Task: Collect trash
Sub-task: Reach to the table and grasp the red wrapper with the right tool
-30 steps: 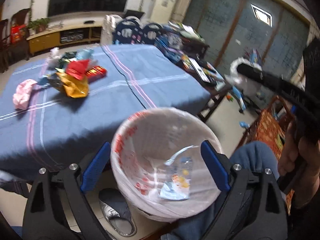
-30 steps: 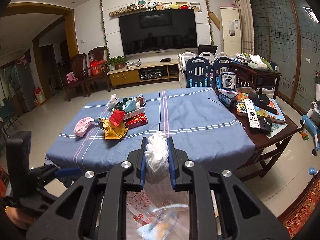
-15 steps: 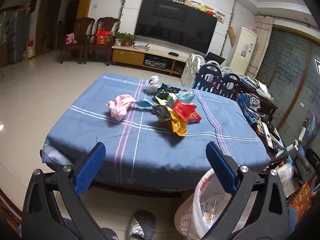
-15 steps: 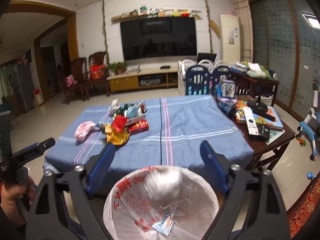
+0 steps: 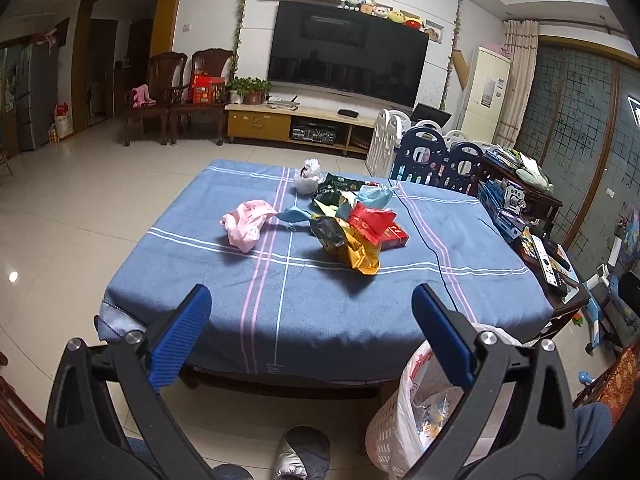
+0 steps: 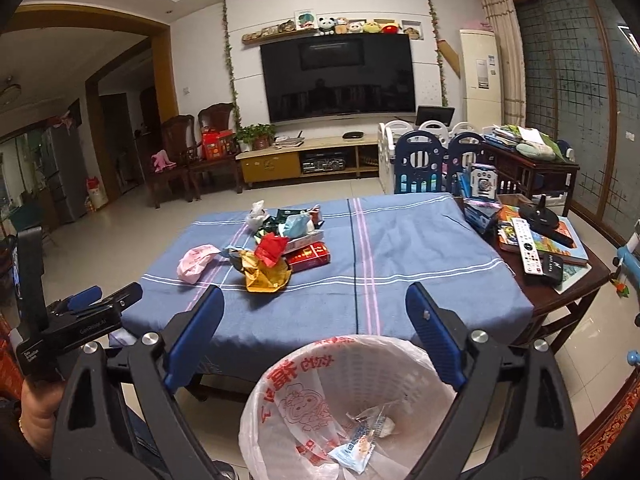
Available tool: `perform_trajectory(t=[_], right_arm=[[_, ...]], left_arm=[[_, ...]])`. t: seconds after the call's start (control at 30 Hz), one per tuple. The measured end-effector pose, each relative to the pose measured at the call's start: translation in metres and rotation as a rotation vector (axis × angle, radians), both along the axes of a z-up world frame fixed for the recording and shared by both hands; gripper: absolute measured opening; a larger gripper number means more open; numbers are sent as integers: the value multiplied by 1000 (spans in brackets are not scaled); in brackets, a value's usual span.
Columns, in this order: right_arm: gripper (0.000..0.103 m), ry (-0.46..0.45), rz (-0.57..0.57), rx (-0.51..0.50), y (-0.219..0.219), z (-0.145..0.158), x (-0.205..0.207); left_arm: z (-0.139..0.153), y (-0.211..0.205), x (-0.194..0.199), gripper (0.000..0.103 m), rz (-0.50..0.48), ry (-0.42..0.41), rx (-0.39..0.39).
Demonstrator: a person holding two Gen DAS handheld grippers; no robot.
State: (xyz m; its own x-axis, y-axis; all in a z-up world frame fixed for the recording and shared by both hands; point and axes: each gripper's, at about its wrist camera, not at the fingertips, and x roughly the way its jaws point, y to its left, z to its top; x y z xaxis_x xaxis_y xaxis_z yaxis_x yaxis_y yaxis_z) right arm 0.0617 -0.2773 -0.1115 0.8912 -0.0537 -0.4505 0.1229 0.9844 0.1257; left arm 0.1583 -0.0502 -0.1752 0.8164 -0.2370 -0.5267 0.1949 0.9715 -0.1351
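A pile of trash lies on the blue tablecloth [image 5: 320,300]: a yellow wrapper [image 5: 360,256], a red wrapper [image 5: 370,220], a red box [image 5: 394,236], a pink bag [image 5: 246,224], a blue mask [image 5: 374,196] and a white bag [image 5: 306,178]. The white lined bin [image 6: 352,408] stands on the floor before the table, holding a clear wrapper [image 6: 356,444] and a white wad [image 6: 386,424]. My right gripper [image 6: 314,320] is open and empty above the bin. My left gripper [image 5: 308,328] is open and empty, facing the table; it also shows in the right wrist view [image 6: 104,300].
A dark side table [image 6: 560,280] at the right holds remotes [image 6: 526,248], books and boxes. Blue and white playpen panels [image 5: 432,160] stand behind the table. A TV cabinet and chairs line the far wall. A shoe [image 5: 302,456] shows below.
My right gripper opened and dropped the white wad into the bin. My left gripper swung from over the bin to the left and now faces the table.
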Motion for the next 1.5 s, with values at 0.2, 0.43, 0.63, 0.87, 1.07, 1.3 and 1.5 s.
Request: perform_trajectory(t=[0.2,0.43,0.63,0.87,1.07,1.3,1.5], right_arm=[[90,13,7,6,6,-2,11],[90,31,-9,40,-1,-8,15],[90,45,-9,46,-2,-14,19],[90,54,5,47,-1,-21,29],[90,52,20,45,1,-23,44],[90,64,58,44,6,-24,87],[90,107,97,105,6,-36,155]], left_arm=[[2,1,-2,100,-11,-7,8],[1,-2,-2,100,-21,4,18],[0,-5,-1,100,-30,13,25],[-2,-2,2,100,-32,32,13],[-1,2,10,100,-21,53,-14],[15,9,81,100,24,119,-71],[-11,-5,158,100,15,261,-73]])
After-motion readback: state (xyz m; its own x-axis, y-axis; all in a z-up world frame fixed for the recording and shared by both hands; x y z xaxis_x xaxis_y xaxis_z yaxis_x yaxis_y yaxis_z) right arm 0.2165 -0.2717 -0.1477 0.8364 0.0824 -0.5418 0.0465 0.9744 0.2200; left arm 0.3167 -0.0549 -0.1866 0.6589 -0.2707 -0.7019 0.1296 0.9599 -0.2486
